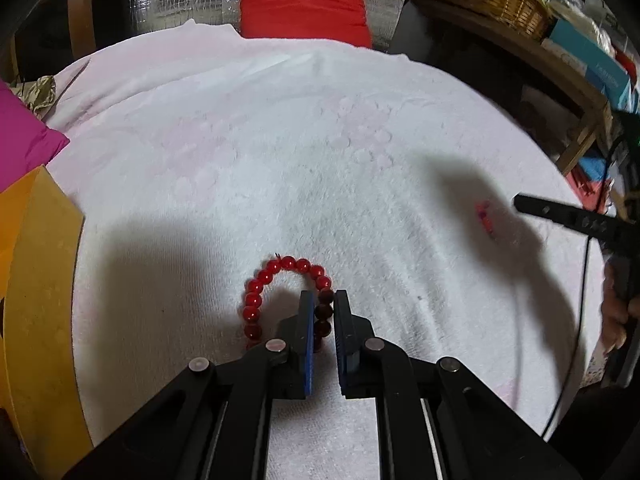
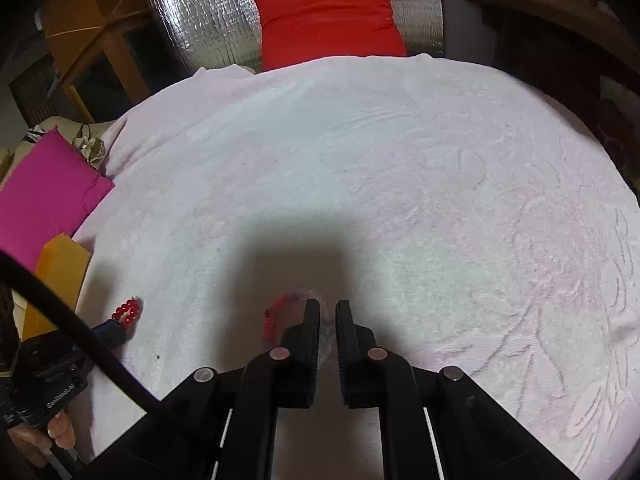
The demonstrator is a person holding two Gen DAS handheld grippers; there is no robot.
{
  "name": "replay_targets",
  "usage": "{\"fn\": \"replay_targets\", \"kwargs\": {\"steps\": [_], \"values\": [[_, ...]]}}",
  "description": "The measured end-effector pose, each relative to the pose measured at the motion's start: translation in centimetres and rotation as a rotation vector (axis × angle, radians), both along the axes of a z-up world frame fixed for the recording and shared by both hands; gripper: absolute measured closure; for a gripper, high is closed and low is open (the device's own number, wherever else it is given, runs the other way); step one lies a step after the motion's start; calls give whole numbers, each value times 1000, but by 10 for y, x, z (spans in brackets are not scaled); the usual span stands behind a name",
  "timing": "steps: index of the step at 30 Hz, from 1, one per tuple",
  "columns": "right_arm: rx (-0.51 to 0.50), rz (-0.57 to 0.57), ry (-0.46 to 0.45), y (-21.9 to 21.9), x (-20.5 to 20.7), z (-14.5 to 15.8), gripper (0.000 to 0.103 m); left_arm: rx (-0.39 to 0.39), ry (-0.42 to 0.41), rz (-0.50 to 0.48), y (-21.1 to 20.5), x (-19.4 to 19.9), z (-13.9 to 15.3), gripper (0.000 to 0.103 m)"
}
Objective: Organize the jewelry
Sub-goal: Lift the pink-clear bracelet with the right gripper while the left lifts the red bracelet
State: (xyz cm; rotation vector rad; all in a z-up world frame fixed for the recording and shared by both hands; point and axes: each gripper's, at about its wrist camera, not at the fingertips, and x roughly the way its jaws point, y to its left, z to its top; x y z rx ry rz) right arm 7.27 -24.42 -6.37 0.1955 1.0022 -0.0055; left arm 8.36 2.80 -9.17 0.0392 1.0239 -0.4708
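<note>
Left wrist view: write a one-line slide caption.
Left gripper shut on a red bead bracelet lying on a white towel, yellow box alongside.

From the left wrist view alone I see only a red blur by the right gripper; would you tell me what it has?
Observer: The right gripper is shut on a small bracelet of coral-red and pale beads, by its pale part.
Operator: What lies to its right?
Observer: Only white towel embossed with leaves.
Operator: And my left gripper, seen from there?
Observer: The left gripper pinches the red round-bead bracelet; beads stick out past its tips.
</note>
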Motion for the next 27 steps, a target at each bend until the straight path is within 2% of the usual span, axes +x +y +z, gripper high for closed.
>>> {"fn": "replay_targets", "kwargs": {"steps": [2,4,6,7,8,10,11,12,13,17,21,24,27], "values": [[9,0,2,-5,-1,1,83,5,12,-8,-3,2,-4,80],[28,2,8,-8,-1,0,73,25,-8,-24,-9,1,-5,77],[23,4,10,-8,2,-2,73,58,-33,-38,-15,-1,-5,77],[10,12,19,-4,4,-5,73,67,-38,-40,-16,-2,-4,78],[-11,15,27,-4,4,-7,73,60,-36,-40,-17,-2,-4,87],[-53,15,40,3,8,-14,73,45,-25,-40,-17,-1,-5,94],[-82,20,45,7,10,-18,73,50,-27,-39,-18,-2,-4,94],[-131,32,29,13,11,-19,78,48,-29,-39,-19,-2,-3,94],[-169,45,10,20,11,-18,92,36,-27,-40,-18,-3,-2,94],[-210,71,-18,31,9,-17,94,-57,-50,-50,-14,-6,14,94],[-117,39,-65,18,5,-1,94,-154,-85,-37,-1,-15,36,94],[5,5,-115,3,-1,15,94,-194,-131,-28,7,-24,53,94],[81,-9,-164,-6,-7,27,94,-224,-166,-25,13,-31,66,94]]}}
